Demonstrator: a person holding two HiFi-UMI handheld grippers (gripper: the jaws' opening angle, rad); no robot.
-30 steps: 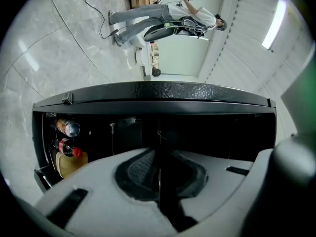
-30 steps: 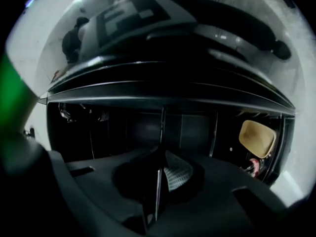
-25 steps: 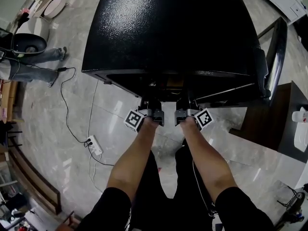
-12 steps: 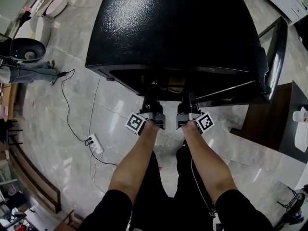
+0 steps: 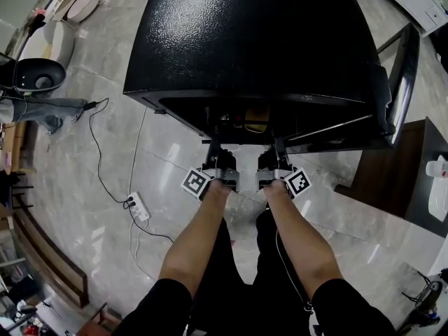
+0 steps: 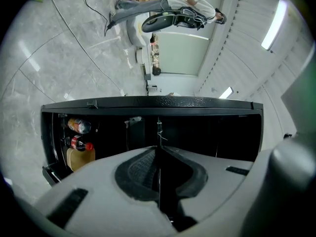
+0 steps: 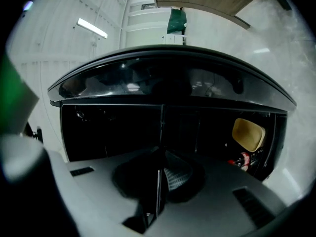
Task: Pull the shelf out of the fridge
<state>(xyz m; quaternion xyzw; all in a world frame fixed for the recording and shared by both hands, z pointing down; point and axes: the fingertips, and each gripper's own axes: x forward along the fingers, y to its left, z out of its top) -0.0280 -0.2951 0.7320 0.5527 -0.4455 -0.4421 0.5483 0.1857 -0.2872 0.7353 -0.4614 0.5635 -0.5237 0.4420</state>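
Two claws share one load here. My left claw [image 6: 158, 152] and my right claw [image 7: 160, 154] are both pinched shut on the front edge of the thin, flat, see-through fridge shelf [image 6: 158, 132]. It shows edge-on as a fine line between each pair of jaws.

The shelf lies level. Its front edge sits just outside the open mouth of the black, glossy-topped fridge [image 5: 252, 40], and the rest reaches back into the dark cavity. The fridge's black door [image 5: 400, 82] stands open on my right.

I expect the panel to be stiff and fairly light. It is probably glass, so it would be slick and brittle, and a pinch on so thin an edge gives little purchase. The hold I have looks best: two grips on the front rim, set apart on either side of the middle.

I judge the long axis to run across the cabinet from side wall to side wall, with the short axis pointing straight at me. An uneven pull could jam it in its runners. Once the rear comes free, its whole weight would hang from my claws over the grey stone-tiled floor [image 5: 70, 187].
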